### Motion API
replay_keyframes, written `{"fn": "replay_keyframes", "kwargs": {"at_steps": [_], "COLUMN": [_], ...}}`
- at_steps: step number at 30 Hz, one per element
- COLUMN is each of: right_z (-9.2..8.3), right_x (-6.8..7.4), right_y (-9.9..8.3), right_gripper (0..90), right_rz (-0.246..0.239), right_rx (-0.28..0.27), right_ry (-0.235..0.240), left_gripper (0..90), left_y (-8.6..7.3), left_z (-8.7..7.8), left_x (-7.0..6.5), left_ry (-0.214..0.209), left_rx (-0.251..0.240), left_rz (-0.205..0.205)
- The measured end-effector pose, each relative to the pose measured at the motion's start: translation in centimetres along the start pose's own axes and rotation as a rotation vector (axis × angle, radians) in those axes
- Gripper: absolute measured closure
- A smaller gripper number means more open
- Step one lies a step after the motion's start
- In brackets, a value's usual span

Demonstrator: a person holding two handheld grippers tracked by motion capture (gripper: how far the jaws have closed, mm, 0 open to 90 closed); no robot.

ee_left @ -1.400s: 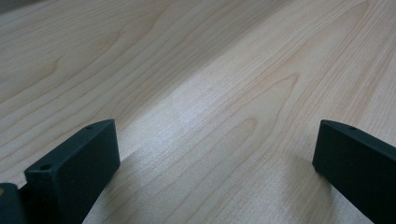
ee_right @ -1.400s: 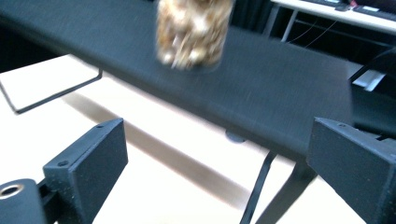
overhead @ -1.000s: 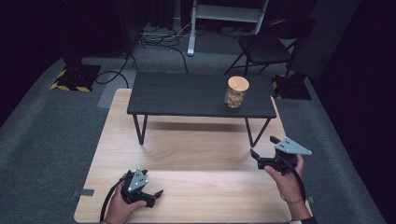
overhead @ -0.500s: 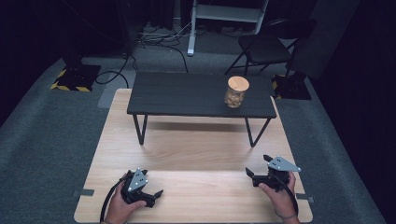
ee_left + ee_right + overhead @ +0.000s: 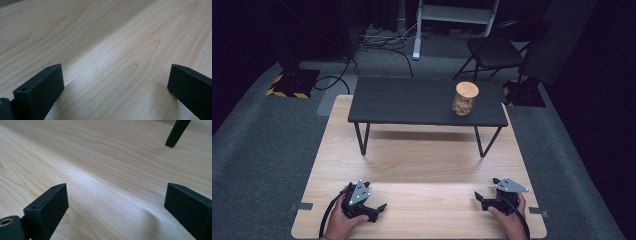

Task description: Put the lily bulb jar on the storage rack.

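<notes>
A person's hands rest both grippers on a light wooden tabletop near its front edge. My left gripper lies at the front left, jaws wide apart with bare wood between them. At the front right sits my right gripper, also open, with nothing between its jaws. Farther back stands a small black bench-like table; a glass jar with a wooden lid and brown contents stands on its right part.
One black leg of the small table shows ahead of the right gripper. Beyond the wooden top lie grey carpet, cables, a folding chair and a white stand. Tape marks flag the front corners.
My right gripper has come down from above the table's right edge and moved inward to rest on the wood at the front right. The left gripper has stayed put.
</notes>
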State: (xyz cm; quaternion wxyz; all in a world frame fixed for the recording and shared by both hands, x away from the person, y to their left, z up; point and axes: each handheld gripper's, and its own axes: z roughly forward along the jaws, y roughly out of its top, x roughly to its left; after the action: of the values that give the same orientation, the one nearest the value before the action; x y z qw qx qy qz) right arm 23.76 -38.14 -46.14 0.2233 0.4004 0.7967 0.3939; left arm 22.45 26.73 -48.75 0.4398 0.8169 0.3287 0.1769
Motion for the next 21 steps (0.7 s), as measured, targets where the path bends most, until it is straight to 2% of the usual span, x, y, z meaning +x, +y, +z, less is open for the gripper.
{"fn": "replay_keyframes", "kwargs": {"at_steps": [3, 7, 13, 17, 21], "right_z": [0.0, 0.2, 0.0, 0.1, 0.1], "right_x": [-0.3, -0.4, -0.2, -0.4, -0.5], "right_y": [-0.3, -0.6, -1.4, -2.3, -2.4], "right_gripper": [5.1, 5.0, 4.8, 3.4, 3.4], "right_rz": [0.021, 0.033, 0.041, 0.032, 0.03], "right_rx": [0.01, 0.026, 0.003, -0.033, -0.035], "right_ry": [0.016, 0.012, -0.003, 0.008, 0.01], "left_gripper": [0.5, 0.5, 0.5, 0.5, 0.5], "left_y": [0.0, 0.0, 0.0, 0.0, 0.0], "left_z": [0.0, 0.0, 0.0, 0.0, 0.0], "left_x": [0.0, 0.0, 0.0, 0.0, 0.0], "left_ry": [0.0, 0.0, 0.0, 0.0, 0.0], "left_rx": [0.0, 0.0, 0.001, 0.001, 0.001], "left_rz": [0.001, 0.003, 0.003, 0.004, 0.003]}}
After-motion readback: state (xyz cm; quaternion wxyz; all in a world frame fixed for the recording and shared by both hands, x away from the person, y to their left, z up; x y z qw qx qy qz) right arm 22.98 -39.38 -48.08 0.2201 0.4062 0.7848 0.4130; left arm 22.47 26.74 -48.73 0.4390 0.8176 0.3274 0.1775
